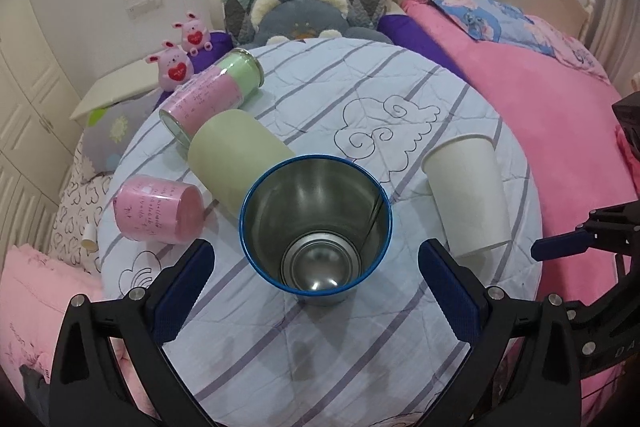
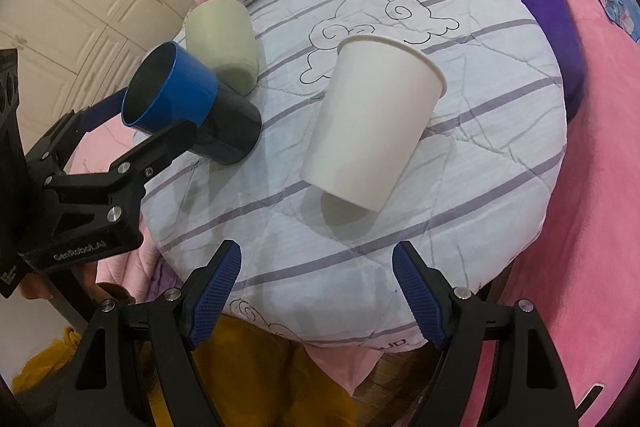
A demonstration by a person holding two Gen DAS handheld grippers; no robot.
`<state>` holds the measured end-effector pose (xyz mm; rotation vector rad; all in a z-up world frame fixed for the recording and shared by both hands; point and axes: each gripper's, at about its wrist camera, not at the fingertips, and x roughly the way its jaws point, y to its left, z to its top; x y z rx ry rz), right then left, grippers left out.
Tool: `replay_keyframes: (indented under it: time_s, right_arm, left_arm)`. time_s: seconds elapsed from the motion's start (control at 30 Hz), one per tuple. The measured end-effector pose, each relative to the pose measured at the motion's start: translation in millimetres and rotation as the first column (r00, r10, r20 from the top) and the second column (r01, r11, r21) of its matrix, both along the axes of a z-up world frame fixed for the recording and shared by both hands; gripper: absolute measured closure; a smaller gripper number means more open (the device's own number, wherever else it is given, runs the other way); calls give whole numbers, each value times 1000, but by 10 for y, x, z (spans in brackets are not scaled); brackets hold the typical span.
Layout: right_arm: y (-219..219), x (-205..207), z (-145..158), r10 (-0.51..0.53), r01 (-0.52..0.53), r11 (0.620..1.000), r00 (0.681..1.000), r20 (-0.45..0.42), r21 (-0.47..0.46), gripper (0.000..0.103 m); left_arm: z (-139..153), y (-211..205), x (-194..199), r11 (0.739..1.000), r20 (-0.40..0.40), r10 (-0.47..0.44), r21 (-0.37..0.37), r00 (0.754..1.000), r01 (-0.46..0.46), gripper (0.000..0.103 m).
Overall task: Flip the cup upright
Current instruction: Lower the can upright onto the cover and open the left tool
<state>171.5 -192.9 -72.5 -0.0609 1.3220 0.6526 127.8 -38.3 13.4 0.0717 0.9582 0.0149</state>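
Note:
A blue metal cup (image 1: 316, 227) stands upright on the round quilt-covered table (image 1: 360, 99), mouth up, between the fingers of my left gripper (image 1: 316, 279). The fingers are spread wide and do not touch it. From the right wrist view the same blue cup (image 2: 188, 107) shows at the left with the left gripper (image 2: 132, 131) around it. A white paper cup (image 2: 372, 119) stands upright in front of my right gripper (image 2: 316, 287), which is open and empty. It also shows in the left wrist view (image 1: 468, 195).
A pale green cup (image 1: 236, 155) stands mouth down behind the blue one. A pink cup (image 1: 160, 215) and a pink-green jar (image 1: 216, 95) lie on their sides at the left. Plush toys (image 1: 304, 15), pillows and a pink bed (image 1: 560, 131) surround the table.

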Motion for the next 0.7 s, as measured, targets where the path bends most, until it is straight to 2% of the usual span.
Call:
replay_keyframes:
  time_s: [0.4, 0.7]
  right_arm:
    - [10, -157, 66, -10, 10, 1000, 1000, 21, -6, 24]
    - [41, -343, 162, -35, 36, 999, 995, 89, -9, 24]
  left_arm:
    - [78, -16, -168, 1000, 32, -9, 5, 999, 9, 0]
    - [130, 68, -442, 1000, 83, -8, 17, 997, 7, 0]
